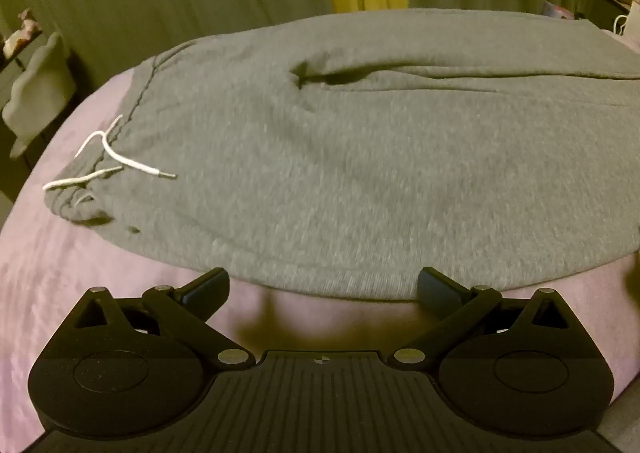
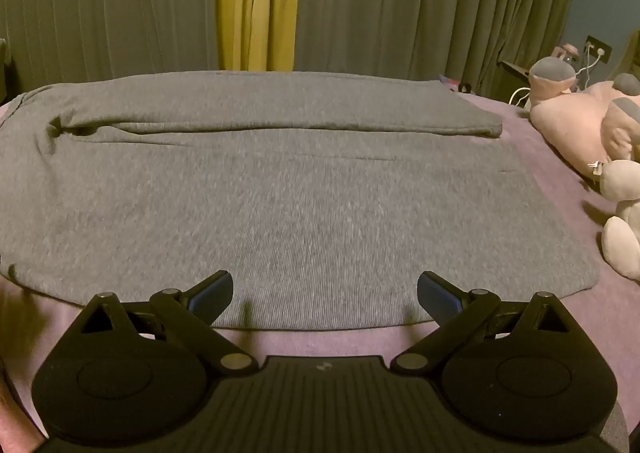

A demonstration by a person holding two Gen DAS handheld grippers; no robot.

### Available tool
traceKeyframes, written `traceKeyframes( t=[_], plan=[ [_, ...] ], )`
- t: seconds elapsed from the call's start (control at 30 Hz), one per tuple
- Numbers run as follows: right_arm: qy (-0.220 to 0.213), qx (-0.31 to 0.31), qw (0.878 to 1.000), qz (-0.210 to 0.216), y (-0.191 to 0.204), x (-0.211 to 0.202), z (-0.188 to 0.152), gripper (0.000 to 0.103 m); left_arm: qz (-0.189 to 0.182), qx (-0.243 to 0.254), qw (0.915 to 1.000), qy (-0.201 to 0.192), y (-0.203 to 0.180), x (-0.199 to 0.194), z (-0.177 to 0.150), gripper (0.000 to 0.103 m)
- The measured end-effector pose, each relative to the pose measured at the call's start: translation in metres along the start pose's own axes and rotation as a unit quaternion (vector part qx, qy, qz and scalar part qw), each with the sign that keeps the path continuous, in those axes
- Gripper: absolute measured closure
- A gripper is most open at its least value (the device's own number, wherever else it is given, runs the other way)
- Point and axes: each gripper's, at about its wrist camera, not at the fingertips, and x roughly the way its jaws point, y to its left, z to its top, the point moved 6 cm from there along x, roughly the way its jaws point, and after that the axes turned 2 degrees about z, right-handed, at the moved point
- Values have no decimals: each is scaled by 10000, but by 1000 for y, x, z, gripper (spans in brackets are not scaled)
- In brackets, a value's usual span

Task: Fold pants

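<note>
Grey sweatpants (image 1: pixel 340 157) lie flat on a pink bedspread (image 1: pixel 80 273), legs side by side running to the right. The waistband with its white drawstring (image 1: pixel 116 161) is at the left in the left wrist view. The leg ends (image 2: pixel 552 213) are at the right in the right wrist view, the far leg's cuff (image 2: pixel 490 127) behind. My left gripper (image 1: pixel 323 287) is open and empty, just at the near edge of the pants. My right gripper (image 2: pixel 325 291) is open and empty over the near edge of the near leg (image 2: pixel 320 221).
Pink and white plush toys (image 2: pixel 600 141) lie on the bed at the right of the leg ends. Grey curtains (image 2: pixel 400 5) with a yellow strip (image 2: pixel 258 1) hang behind the bed. Dark furniture (image 1: pixel 24 93) stands left of the bed.
</note>
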Motion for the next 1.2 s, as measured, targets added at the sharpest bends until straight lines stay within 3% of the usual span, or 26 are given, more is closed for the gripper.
traceKeyframes(
  t=[1.2],
  plan=[
    [12,6,10000,7,-2,1,-4,4,15,24,10000,56,-1,2,-3,0]
  ],
)
